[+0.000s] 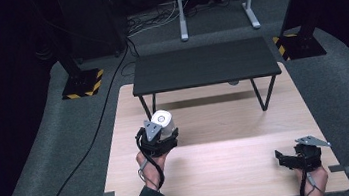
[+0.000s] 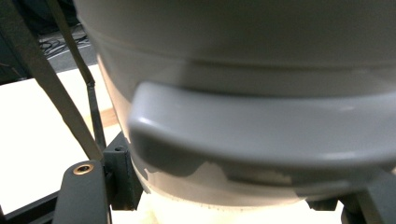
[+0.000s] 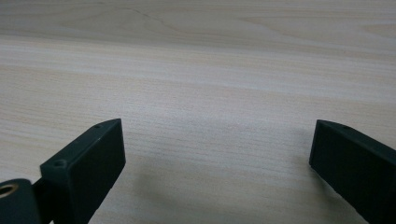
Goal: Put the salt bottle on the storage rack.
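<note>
My desk is a pale wooden top, and most of it lies bare around my fingers. Between my two grippers runs a broad open stretch of wood, with nothing on it. Beyond my left fingers, at the far side of the desk, stands a small black table on thin metal legs; its near edge lies just past what I hold, and there is open room beneath its top. The near edge of the desk runs close behind both my hands, and the right edge lies just beside my right gripper.

My left gripper holds a white mug above the desk, a little left of the middle. In the left gripper view the mug's pale wall and its thick curved handle sit right up against the camera, with the handle lying across between my dark fingers, which press in on the mug from either side. The mug is upright in the high view, its round top facing up. Whether its base touches the wood I cannot tell.

My right gripper rests low near the desk's near right corner, well apart from the mug. In the right gripper view its two black fingers stand wide apart, with only bare wood grain between them, and they grip nothing.
</note>
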Demonstrator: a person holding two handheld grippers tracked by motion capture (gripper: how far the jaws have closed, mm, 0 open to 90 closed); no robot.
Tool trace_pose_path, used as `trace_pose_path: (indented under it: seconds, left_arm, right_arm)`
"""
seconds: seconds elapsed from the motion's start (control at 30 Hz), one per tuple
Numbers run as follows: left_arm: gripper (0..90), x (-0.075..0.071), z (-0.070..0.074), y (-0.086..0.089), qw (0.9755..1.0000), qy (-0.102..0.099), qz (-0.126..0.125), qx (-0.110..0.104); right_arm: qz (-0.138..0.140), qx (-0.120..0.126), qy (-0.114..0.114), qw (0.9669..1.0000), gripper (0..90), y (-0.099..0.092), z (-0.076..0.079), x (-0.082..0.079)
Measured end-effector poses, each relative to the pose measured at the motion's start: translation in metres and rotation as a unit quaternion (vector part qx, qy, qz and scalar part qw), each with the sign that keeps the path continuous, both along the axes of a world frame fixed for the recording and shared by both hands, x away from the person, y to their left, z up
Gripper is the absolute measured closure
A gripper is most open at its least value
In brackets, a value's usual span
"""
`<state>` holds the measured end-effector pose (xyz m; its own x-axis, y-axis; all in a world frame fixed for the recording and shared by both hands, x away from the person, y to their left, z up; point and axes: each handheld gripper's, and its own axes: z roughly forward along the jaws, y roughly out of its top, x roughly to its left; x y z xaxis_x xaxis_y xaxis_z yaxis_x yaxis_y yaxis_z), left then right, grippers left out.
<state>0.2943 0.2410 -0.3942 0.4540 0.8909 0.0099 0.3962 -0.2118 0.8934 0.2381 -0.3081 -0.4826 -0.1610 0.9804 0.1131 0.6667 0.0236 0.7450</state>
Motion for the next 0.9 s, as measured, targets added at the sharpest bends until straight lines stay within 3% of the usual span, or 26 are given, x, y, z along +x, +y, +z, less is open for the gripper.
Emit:
trace_pose_path:
  seconds: [0.9]
  left_arm:
    - [29.8,0.046,0.017,-0.009,0.9995,0.018,-0.024,0.002]
  right_arm:
    - [0.002,-0.001,0.001,1.0,2.2,0.0,0.0,0.001]
